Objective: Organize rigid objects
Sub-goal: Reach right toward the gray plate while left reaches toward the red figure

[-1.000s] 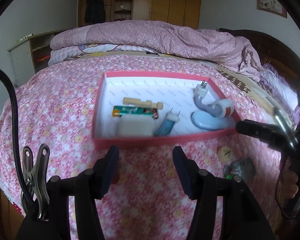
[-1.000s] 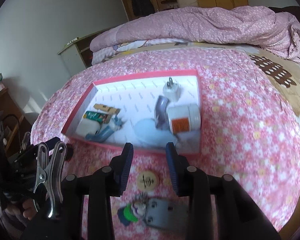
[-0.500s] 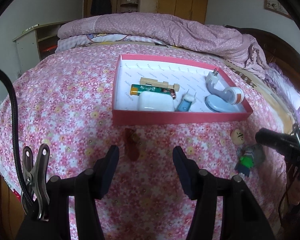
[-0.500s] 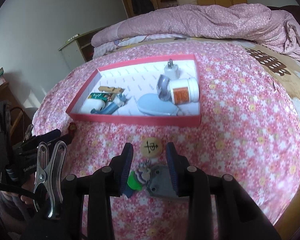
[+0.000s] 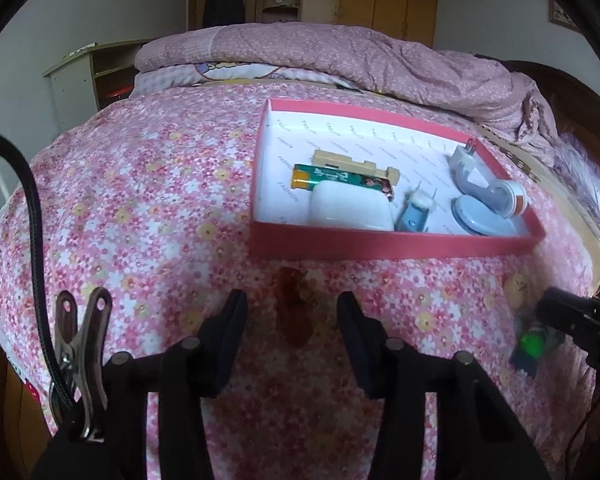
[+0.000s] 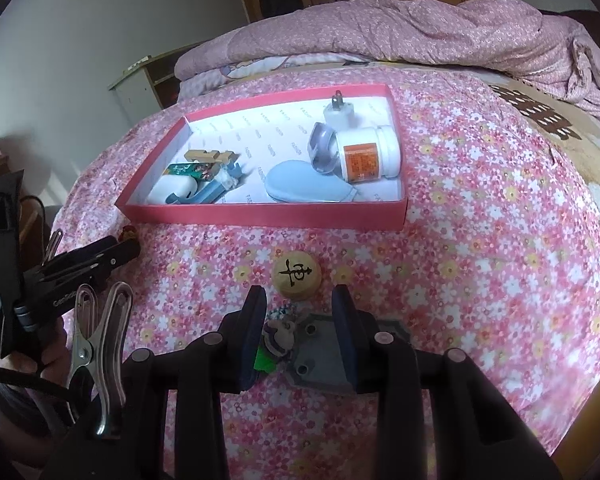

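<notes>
A pink tray [image 5: 396, 246] [image 6: 260, 216] on the flowered bedspread holds a white case, a green pack, a wooden block, a blue clip, a plug and a white bottle. In front of it lies a small brown piece [image 5: 294, 312]. My left gripper [image 5: 294, 320] straddles it with its jaws closing, and the pads are clear of it. A grey toy figure with green parts [image 6: 312, 348] [image 5: 534, 344] lies between the narrow jaws of my right gripper [image 6: 298, 336], with no visible pinch. Just beyond the toy sits a round wooden chess piece [image 6: 297, 275].
A folded pink quilt [image 5: 340, 56] lies across the far end of the bed. A pale shelf unit [image 5: 84, 76] stands at the left and wardrobes [image 5: 380, 4] stand behind. The bed drops away at the near and left edges. A hand [image 6: 32, 360] holds the left gripper.
Both grippers have sunk toward the bedspread. The left one's jaws have narrowed around the brown piece, and the right one's fingers now flank the grey toy instead of hovering short of it.
</notes>
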Motion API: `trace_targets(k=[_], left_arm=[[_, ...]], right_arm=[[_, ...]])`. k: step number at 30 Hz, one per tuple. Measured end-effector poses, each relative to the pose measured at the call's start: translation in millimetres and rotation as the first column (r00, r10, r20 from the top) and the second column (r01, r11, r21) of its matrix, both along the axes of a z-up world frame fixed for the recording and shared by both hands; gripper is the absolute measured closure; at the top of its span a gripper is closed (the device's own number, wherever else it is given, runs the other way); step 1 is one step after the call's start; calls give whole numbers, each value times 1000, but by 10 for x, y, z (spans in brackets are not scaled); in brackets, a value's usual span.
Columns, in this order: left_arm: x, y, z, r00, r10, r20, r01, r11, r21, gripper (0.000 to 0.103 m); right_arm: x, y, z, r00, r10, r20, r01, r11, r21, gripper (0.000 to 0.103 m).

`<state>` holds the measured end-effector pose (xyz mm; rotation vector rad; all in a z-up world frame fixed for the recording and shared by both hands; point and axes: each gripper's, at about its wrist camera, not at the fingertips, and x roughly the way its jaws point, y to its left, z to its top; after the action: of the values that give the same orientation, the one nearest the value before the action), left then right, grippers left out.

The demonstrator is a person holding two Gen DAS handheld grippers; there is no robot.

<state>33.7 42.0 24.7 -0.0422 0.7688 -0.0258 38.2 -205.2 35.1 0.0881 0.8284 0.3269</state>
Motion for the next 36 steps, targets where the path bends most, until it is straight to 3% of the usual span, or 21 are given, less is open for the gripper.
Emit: trace_targets(k=[7,9,12,20,24,29,31,36], left_arm=[[-32,-47,-18,998,-54,18,55,998,-28,74],[-47,-107,-27,994,-109,13,109,993,-48,74],[-79,-220,-40,990,-143,19,143,990,-10,74],[-37,-264,-45,993,-119,3,119,993,0,70],[-49,-305,-53,994,-111,8,110,994,27,69],[-34,-293,-45,997,-83,6,83,996,12,71],[-28,-293,-39,996,-88,4,88,996,7,80],[-36,-217,-16,996,-91,-3,90,994,-53,81]], right_arm=[[62,85,-20,1000,-5,26,7,999,-51,68],[74,98,-20,999,-9,32,11,998,-61,68],[99,112,-34,999,-11,31,14,998,-67,68],[205,155,-113,1000,-15,14,16,997,-74,68],[160,181,-144,998,-12,67,18,996,-91,68],[154,145,-154,997,-13,82,19,998,-64,68],[162,110,-152,997,-14,77,17,999,-40,68],[160,148,-140,997,-20,80,26,997,-71,70]])
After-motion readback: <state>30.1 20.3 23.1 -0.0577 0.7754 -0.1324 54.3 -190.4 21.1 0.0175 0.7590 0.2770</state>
